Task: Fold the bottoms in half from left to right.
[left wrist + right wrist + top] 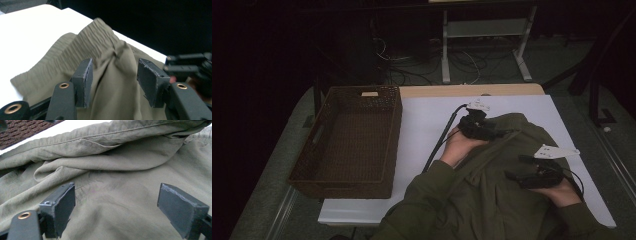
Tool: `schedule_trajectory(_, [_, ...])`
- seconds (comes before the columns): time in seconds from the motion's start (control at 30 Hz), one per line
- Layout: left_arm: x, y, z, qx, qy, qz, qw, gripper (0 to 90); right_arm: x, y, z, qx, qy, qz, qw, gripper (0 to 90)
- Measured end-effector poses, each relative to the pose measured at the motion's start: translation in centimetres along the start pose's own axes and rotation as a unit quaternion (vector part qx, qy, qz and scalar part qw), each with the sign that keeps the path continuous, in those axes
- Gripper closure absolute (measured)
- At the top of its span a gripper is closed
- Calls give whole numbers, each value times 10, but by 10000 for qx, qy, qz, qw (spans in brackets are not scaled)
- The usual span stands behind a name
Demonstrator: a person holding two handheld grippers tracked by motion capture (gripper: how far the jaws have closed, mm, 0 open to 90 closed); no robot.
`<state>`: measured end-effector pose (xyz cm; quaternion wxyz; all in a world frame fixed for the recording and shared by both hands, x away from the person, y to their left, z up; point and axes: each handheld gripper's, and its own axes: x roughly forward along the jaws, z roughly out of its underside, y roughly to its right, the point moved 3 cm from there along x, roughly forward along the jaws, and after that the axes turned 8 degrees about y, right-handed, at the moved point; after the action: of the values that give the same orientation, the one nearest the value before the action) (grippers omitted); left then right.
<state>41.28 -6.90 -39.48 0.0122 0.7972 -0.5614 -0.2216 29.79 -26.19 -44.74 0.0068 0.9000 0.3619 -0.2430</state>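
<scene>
Left gripper (113,82) jaws stand released, parted over the olive garment (507,175), its elastic waistband (82,47) just beyond the tips. Right gripper (125,207) jaws also spread, cloth below, apparently untouched. Garment lies bunched on the white worktop (422,120); wicker basket (347,142) sits leftward, nearer the left hand.

bare white table (427,120) between basket (347,140) and garment (507,165).
</scene>
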Motion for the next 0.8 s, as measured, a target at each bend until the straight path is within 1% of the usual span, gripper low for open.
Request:
schedule_trajectory(0.07, [-9, 2, 7, -10, -9, -14, 10000, 459, 0, 0, 0, 3, -6, 4, 10000, 150])
schedule_trajectory(0.17, [-20, 5, 17, 53, -77, -30, 10000, 459, 1, -1, 0, -1, -8, 6, 10000, 150])
schedule_trajectory(0.3, [-30, 12, 30, 94, -160, -1, 9998, 462, 1, -1, 0, -8, -22, 8, 10000, 150])
schedule_trajectory(0.37, [-34, 15, 37, 97, -202, 44, 9997, 466, 1, -1, 0, 2, -34, 7, 10000, 150])
schedule_trajectory(0.43, [-36, 18, 43, 149, -286, 32, 9995, 471, 1, -1, 1, -5, -38, 10, 10000, 150])
schedule_trajectory(0.57, [-36, 21, 53, 184, -432, 79, 9989, 495, 1, -1, 1, -2, -35, 17, 10000, 150])
schedule_trajectory(0.63, [-34, 22, 56, 197, -509, 89, 9985, 541, 1, 0, 1, 6, -36, 20, 10000, 150])
schedule_trajectory(0.67, [-33, 23, 57, 188, -557, 98, 9982, 585, 1, 0, 1, 8, -32, 19, 10000, 150])
schedule_trajectory(0.73, [-31, 23, 58, 203, -623, 108, 9978, 700, 1, 0, 1, 7, -36, 19, 10000, 150])
schedule_trajectory(0.8, [-29, 24, 58, 200, -618, 115, 9978, 829, 1, 0, 1, 12, -36, 21, 10000, 150])
